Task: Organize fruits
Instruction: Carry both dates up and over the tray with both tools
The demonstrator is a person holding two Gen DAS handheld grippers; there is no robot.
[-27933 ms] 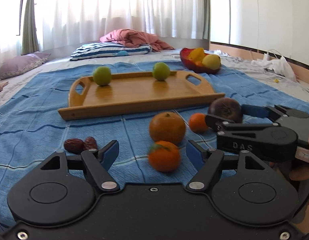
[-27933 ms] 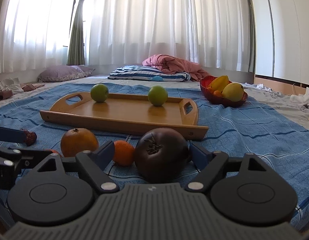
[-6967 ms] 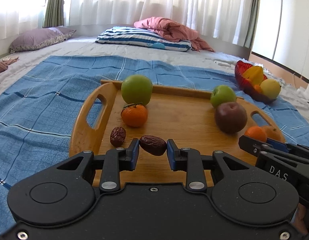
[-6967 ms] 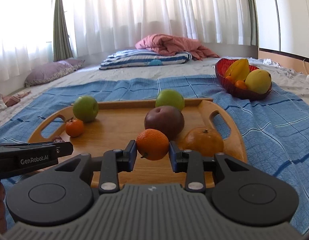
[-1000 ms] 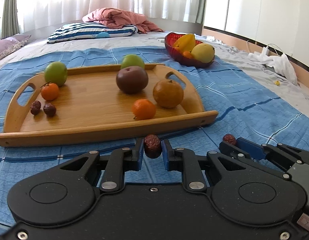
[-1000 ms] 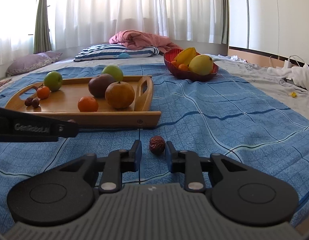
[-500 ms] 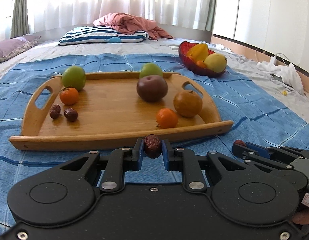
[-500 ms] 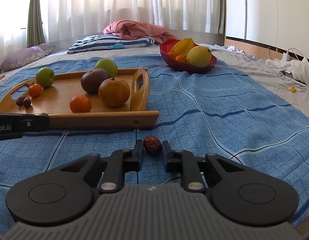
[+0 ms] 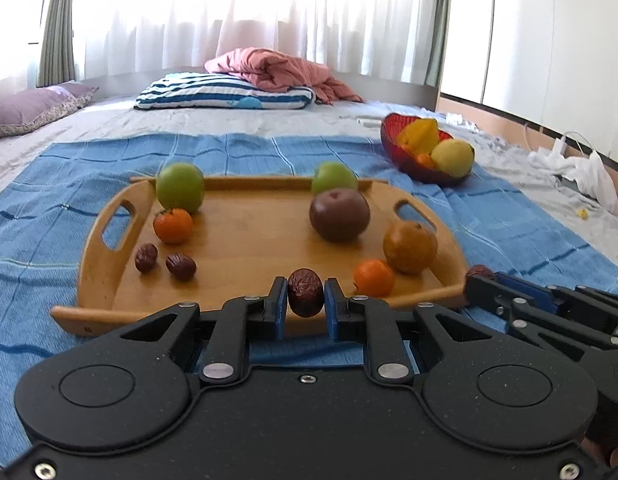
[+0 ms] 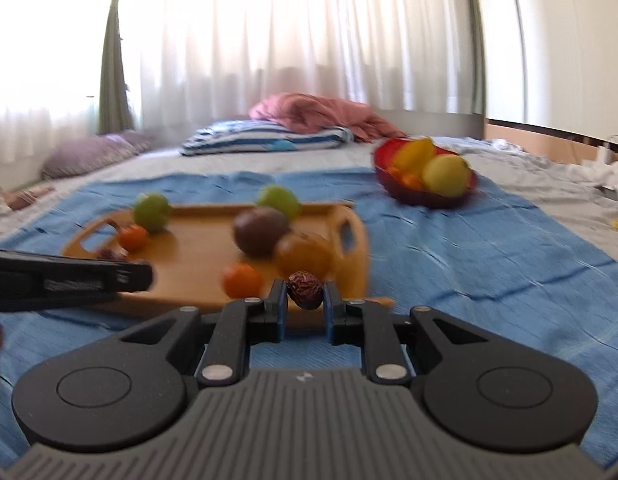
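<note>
A wooden tray [image 9: 245,240] lies on the blue blanket and carries two green apples [image 9: 180,192], a dark purple fruit [image 9: 339,214], a large orange [image 9: 409,246], two small oranges [image 9: 373,278] and two red dates [image 9: 181,266]. My left gripper [image 9: 306,298] is shut on a red date [image 9: 306,297] just in front of the tray's near rim. My right gripper [image 10: 305,292] is shut on another red date [image 10: 305,290] near the tray's front right corner [image 10: 349,280]; in the left wrist view that date [image 9: 480,271] shows at its fingertips.
A red bowl [image 9: 425,168] of yellow and orange fruit sits on the blanket behind the tray's right end. A striped pillow [image 9: 225,94] and pink bedding lie farther back. White cloth [image 9: 589,172] lies at the far right. Curtains close the back.
Both grippers have come up and nearer to the tray. The right gripper has shut on its date and lifted it off the blanket. The left has kept its date throughout.
</note>
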